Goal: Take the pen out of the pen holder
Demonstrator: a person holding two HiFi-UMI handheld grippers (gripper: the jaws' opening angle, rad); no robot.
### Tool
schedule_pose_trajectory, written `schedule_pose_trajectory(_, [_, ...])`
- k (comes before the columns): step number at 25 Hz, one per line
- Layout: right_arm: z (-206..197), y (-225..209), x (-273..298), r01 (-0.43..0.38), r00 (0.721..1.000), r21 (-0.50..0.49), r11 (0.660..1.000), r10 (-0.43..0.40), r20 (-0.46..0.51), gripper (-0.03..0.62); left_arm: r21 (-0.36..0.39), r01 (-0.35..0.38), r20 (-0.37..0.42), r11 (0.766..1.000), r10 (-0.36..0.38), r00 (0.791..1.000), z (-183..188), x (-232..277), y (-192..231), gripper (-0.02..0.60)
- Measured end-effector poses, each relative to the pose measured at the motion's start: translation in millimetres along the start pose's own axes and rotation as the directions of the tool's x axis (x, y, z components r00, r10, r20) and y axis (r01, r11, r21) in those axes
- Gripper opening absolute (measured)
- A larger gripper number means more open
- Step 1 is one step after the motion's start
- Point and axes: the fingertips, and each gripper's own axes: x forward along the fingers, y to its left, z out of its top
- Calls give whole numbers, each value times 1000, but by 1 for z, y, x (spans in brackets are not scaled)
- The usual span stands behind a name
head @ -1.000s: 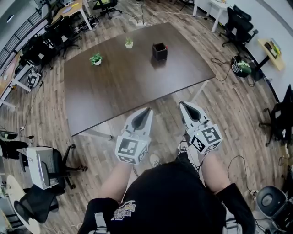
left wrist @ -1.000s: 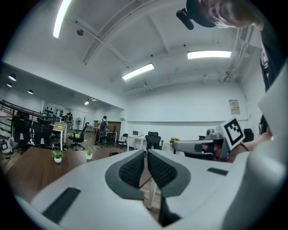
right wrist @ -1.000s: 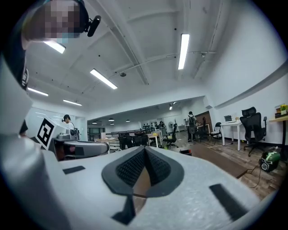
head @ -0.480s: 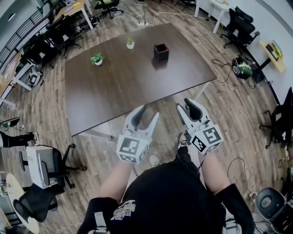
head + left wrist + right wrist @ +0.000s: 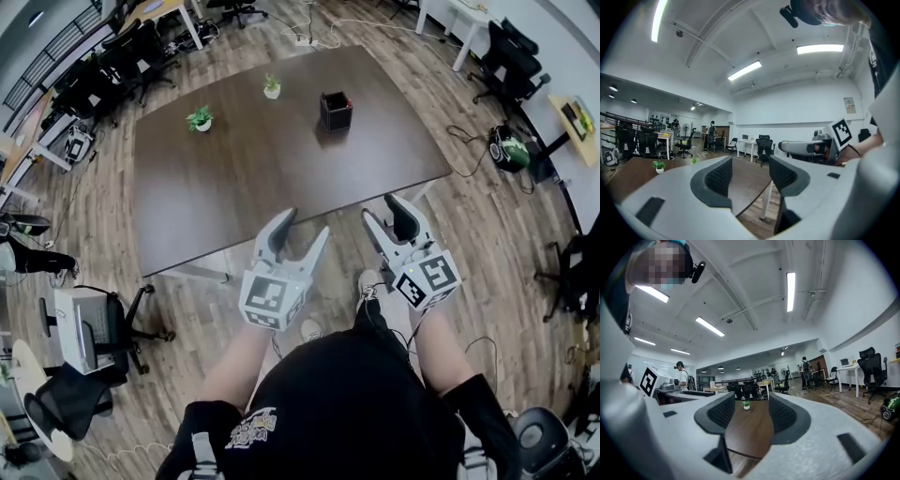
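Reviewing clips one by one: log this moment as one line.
stage: before reach | left gripper: jaws just opening, empty | right gripper: jaws just opening, empty | pen holder: upright on table, beyond both grippers

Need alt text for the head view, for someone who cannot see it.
A person stands before a dark table, both hands out, the left gripper and right gripper empty, their jaws having just been opening. Far across the table stand a black pen holder, a small plant and a second plant.
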Motion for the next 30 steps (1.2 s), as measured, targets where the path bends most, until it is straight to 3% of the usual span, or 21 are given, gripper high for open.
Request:
schedule_pose_trajectory(19, [15, -155, 80, -132, 991, 37, 991, 131, 7, 245, -5, -149, -15, 989, 149, 989, 9, 151, 25, 227])
schedule_pose_trajectory(30, [27, -208, 114, -214, 977, 33, 976, 214, 3, 245, -19, -244, 4, 970, 244, 970, 17, 209, 41, 227])
